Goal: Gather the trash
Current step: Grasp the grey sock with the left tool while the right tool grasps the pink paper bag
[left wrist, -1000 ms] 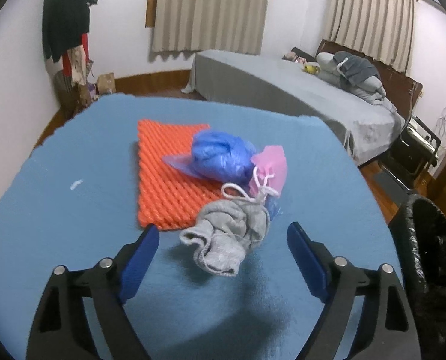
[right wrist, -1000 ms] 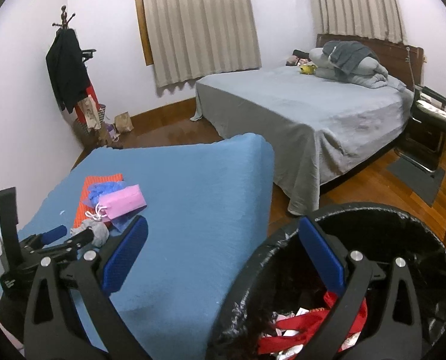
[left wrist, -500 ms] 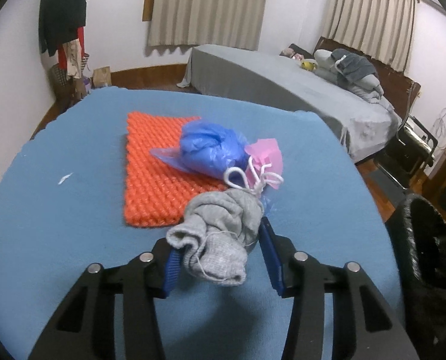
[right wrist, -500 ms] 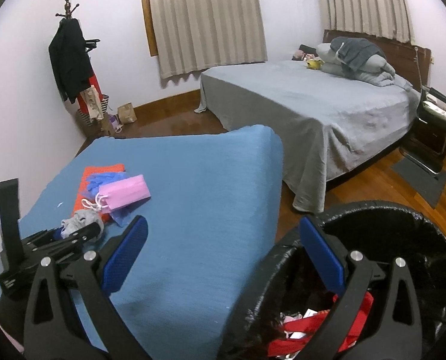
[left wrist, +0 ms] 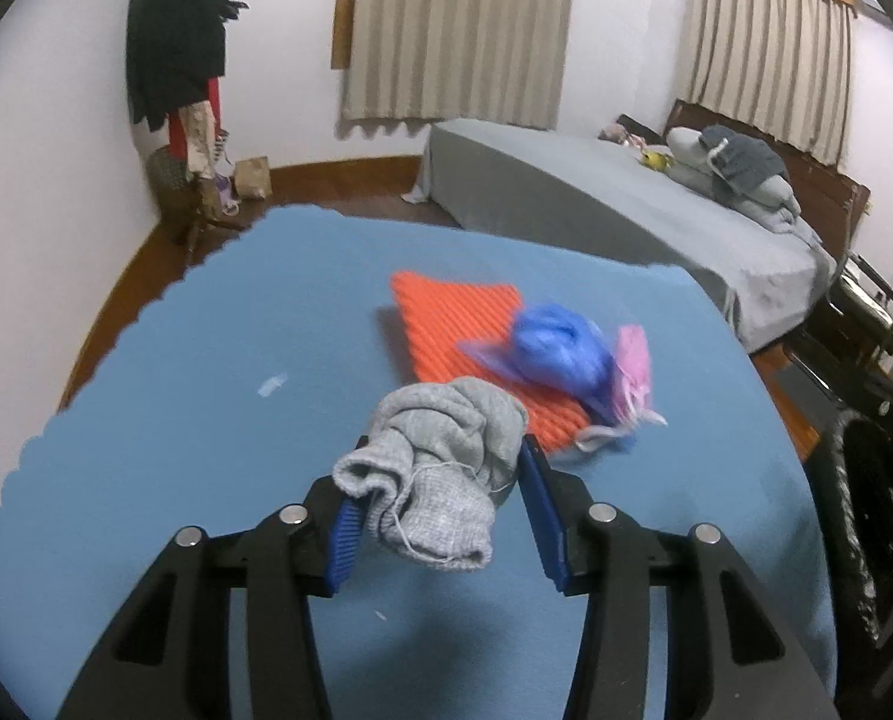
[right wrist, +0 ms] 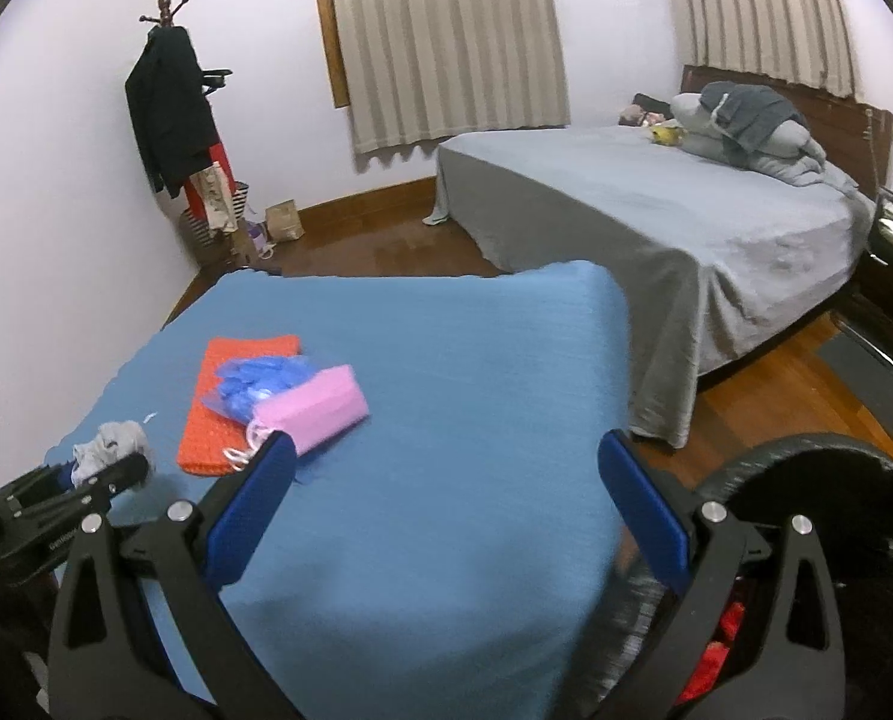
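My left gripper (left wrist: 440, 480) is shut on a crumpled grey sock (left wrist: 440, 462) and holds it above the blue table (left wrist: 206, 390); it also shows in the right wrist view (right wrist: 113, 450). Behind it lie an orange knit mat (left wrist: 458, 324), a crumpled blue plastic bag (left wrist: 557, 351) and a pink pouch with white cords (left wrist: 632, 372). My right gripper (right wrist: 446, 486) is open and empty, above the table's right part. The black-lined trash bin (right wrist: 806, 480) stands to its lower right, with red scraps inside (right wrist: 716, 654).
The bin also shows at the right edge of the left wrist view (left wrist: 878, 516). A grey bed (right wrist: 656, 210) stands behind the table, a coat rack (right wrist: 170, 108) in the far left corner, a dark chair (right wrist: 890, 276) at right.
My left gripper closed on the grey sock and lifted it off the table, drawing back and left from the mat. My right gripper swung from over the bin toward the table.
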A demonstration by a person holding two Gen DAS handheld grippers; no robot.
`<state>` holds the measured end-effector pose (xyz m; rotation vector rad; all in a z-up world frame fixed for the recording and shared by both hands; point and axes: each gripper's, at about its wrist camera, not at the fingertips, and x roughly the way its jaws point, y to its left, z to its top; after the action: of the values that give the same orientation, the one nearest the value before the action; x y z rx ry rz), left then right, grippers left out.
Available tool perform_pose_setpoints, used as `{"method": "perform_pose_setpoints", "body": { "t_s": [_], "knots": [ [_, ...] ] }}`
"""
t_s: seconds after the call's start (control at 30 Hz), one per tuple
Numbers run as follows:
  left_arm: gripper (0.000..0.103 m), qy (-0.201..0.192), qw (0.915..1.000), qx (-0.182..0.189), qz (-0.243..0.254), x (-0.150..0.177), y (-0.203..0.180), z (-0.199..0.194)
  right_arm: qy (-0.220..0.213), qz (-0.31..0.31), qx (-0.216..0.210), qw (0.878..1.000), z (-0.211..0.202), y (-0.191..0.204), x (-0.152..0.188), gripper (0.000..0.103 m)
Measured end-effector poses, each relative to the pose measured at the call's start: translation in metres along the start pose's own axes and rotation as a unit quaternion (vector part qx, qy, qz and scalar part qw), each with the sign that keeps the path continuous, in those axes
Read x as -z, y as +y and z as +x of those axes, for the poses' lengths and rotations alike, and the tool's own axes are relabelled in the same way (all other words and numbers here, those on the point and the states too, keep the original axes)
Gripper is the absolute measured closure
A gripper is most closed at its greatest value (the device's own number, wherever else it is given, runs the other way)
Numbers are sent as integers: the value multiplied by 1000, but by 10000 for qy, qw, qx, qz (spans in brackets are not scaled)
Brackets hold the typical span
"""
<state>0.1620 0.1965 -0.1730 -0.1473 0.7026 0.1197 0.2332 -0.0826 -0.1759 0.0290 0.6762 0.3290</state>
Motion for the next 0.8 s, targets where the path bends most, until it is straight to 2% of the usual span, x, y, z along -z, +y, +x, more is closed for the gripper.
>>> {"method": "perform_pose_setpoints", "body": {
  "t_s": [0.2, 0.5, 0.57, 0.63, 0.7, 0.77, 0.8],
  "knots": [
    [55, -133, 9999, -74, -72, -13, 20, 4, 159, -115, -185, 9996, 33, 35, -3, 5],
    [55, -138, 9996, -189, -185, -13, 48, 14, 586, -322, -277, 9974, 81, 72, 3, 6],
    [55, -125, 9995, -199, -225, -11, 53, 17, 630, -327, -262, 9971, 87, 75, 4, 11],
    [55, -118, 9994, -205, -236, -10, 54, 19, 748, -344, -286, 9962, 95, 77, 5, 26],
    [55, -112, 9994, -203, -241, -9, 55, 20, 833, -324, -308, 9955, 100, 77, 6, 32],
    [55, -111, 9994, -205, -241, -9, 54, 20, 920, -277, -361, 9947, 103, 76, 7, 46],
    [55, -110, 9994, -201, -246, -8, 54, 20, 976, -254, -425, 9940, 104, 75, 7, 57]
  ]
}}
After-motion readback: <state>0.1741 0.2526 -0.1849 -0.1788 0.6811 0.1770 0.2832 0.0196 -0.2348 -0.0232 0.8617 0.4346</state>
